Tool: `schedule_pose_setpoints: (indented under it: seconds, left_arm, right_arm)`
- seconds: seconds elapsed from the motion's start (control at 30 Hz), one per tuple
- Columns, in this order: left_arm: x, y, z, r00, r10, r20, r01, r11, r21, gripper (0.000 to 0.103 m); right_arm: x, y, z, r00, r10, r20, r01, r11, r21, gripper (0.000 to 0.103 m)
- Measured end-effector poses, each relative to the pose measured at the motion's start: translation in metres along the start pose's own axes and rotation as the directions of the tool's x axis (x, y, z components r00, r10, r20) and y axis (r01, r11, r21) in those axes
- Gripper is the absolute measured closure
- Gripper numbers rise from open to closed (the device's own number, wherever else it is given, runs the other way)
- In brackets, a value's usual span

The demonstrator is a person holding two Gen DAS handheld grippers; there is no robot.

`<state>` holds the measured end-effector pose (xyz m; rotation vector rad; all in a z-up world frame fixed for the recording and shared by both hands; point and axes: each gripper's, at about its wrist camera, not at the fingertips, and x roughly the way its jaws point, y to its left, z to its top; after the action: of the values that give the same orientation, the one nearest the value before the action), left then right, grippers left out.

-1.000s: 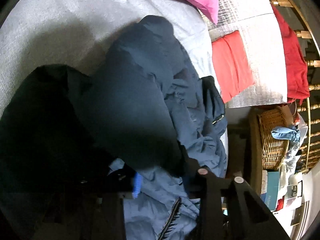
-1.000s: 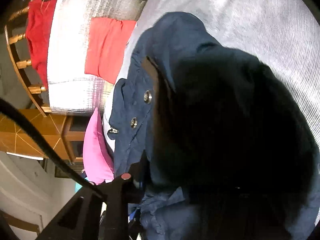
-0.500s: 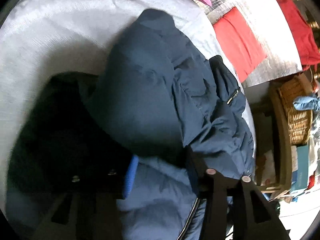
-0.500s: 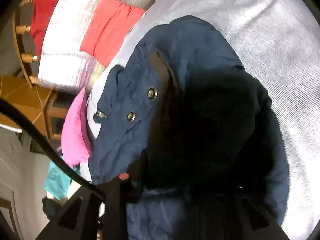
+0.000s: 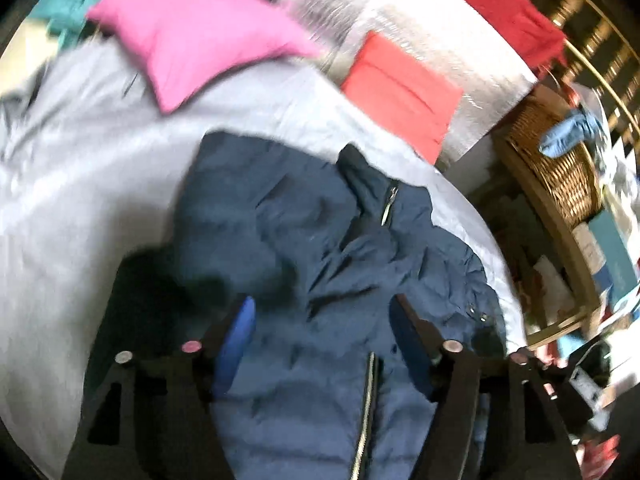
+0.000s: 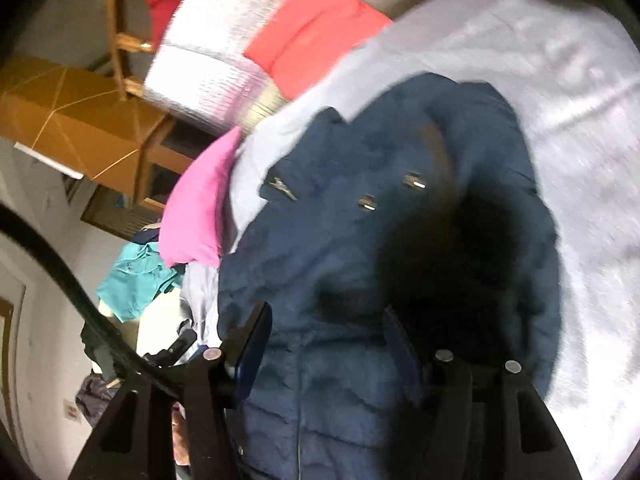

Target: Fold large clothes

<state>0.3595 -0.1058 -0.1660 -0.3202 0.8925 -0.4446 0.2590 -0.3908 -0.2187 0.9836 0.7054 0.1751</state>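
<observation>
A navy blue padded jacket (image 5: pixel 316 256) lies bunched on a grey bed sheet (image 5: pixel 80 184), with a zipper running down its front and snap buttons showing in the right wrist view (image 6: pixel 360 248). My left gripper (image 5: pixel 324 320) is open above the jacket, blue pads spread wide, holding nothing. My right gripper (image 6: pixel 328 328) is also open above the jacket, its fingers apart over the fabric.
A pink pillow (image 5: pixel 192 32) lies at the head of the bed. A red folded cloth (image 5: pixel 400 88) rests on a silver mat (image 5: pixel 472 60). A wicker basket (image 5: pixel 560 168) and cluttered shelves stand right of the bed. Teal clothing (image 6: pixel 136 276) lies beyond the pillow.
Both grippers were shut on the jacket; they have opened and let go, and pulled back and up. The jacket now lies on the sheet.
</observation>
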Motion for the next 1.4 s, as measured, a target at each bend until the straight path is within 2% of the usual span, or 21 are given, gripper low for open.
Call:
schedule_pose_setpoints:
  seconds: [0.03,0.07,0.13,0.23,0.3,0.37,0.5,0.6,0.7,0.8,0.9,0.97,1.0,1.07,1.17,1.23,1.3,1.4]
  left_arm:
    - [0.008,-0.003,0.001,1.000,0.019,0.013,-0.020,1.000,0.024,0.030]
    - [0.017,-0.005,0.001,0.999,0.045,0.011,-0.046,0.998,0.037,0.030]
    - [0.031,-0.002,-0.001,0.997,0.079,-0.007,-0.078,0.996,0.052,0.030]
    - [0.059,0.001,-0.004,0.991,0.111,-0.070,-0.107,0.992,0.066,0.030]
    - [0.069,0.000,-0.008,0.986,0.145,-0.085,-0.138,0.986,0.090,0.029]
    - [0.077,-0.002,-0.014,0.978,0.182,-0.105,-0.167,0.976,0.137,0.028]
    - [0.085,-0.003,-0.021,0.973,0.210,-0.100,-0.188,0.962,0.200,0.027]
    - [0.090,-0.001,-0.027,0.971,0.224,-0.085,-0.200,0.954,0.225,0.027]
    - [0.091,-0.002,-0.030,0.968,0.239,-0.077,-0.214,0.947,0.240,0.027]
    - [0.087,-0.003,-0.023,0.971,0.216,-0.105,-0.193,0.961,0.199,0.027]
    - [0.078,-0.001,-0.014,0.975,0.186,-0.121,-0.165,0.972,0.165,0.027]
    - [0.061,0.000,-0.005,0.981,0.186,-0.056,-0.175,0.972,0.159,0.027]
    - [0.053,0.001,-0.001,0.979,0.204,-0.013,-0.199,0.966,0.164,0.027]
    - [0.041,0.004,0.008,0.967,0.249,0.054,-0.254,0.951,0.174,0.027]
    - [0.043,0.021,0.018,0.944,0.324,0.067,-0.331,0.931,0.156,0.027]
    - [0.051,0.036,0.021,0.927,0.375,0.029,-0.375,0.917,0.139,0.027]
    - [0.060,0.044,0.021,0.919,0.395,-0.001,-0.391,0.910,0.137,0.027]
    - [0.078,0.048,0.015,0.900,0.433,-0.045,-0.417,0.887,0.197,0.023]
  right_arm:
    - [0.005,0.005,0.001,1.000,-0.009,0.017,0.010,1.000,-0.018,0.059]
    - [0.009,0.008,0.001,0.999,-0.019,0.035,0.020,0.999,-0.035,0.067]
    - [0.022,0.016,0.004,0.997,-0.052,0.052,0.056,0.997,-0.060,0.067]
    - [0.041,0.012,0.005,0.997,-0.079,0.017,0.080,0.995,-0.055,0.067]
    - [0.053,0.006,0.006,0.992,-0.121,-0.020,0.119,0.991,-0.059,0.072]
    - [0.069,-0.004,0.005,0.980,-0.180,-0.085,0.175,0.983,-0.063,0.085]
    - [0.074,-0.016,0.003,0.974,-0.192,-0.121,0.185,0.981,-0.060,0.093]
    - [0.073,-0.021,0.000,0.976,-0.188,-0.114,0.181,0.981,-0.066,0.096]
    - [0.072,-0.023,0.000,0.977,-0.183,-0.108,0.177,0.982,-0.064,0.097]
    - [0.069,-0.025,0.001,0.981,-0.151,-0.119,0.148,0.988,-0.034,0.097]
    - [0.059,-0.027,0.008,0.984,-0.089,-0.155,0.094,0.995,0.025,0.089]
    - [0.038,-0.023,0.015,0.993,-0.066,-0.098,0.067,0.998,0.007,0.084]
    - [0.025,-0.019,0.022,0.997,-0.073,-0.040,0.073,0.997,-0.019,0.084]
    - [0.005,-0.018,0.034,0.996,-0.071,0.057,0.073,0.997,-0.038,0.083]
    - [-0.008,-0.029,0.054,0.985,-0.077,0.155,0.078,0.997,-0.001,0.078]
    - [-0.006,-0.038,0.063,0.980,-0.101,0.171,0.097,0.995,0.027,0.078]
    - [0.004,-0.049,0.071,0.979,-0.112,0.171,0.102,0.993,0.064,0.078]
    - [0.023,-0.062,0.080,0.980,-0.147,0.138,0.134,0.986,0.097,0.080]
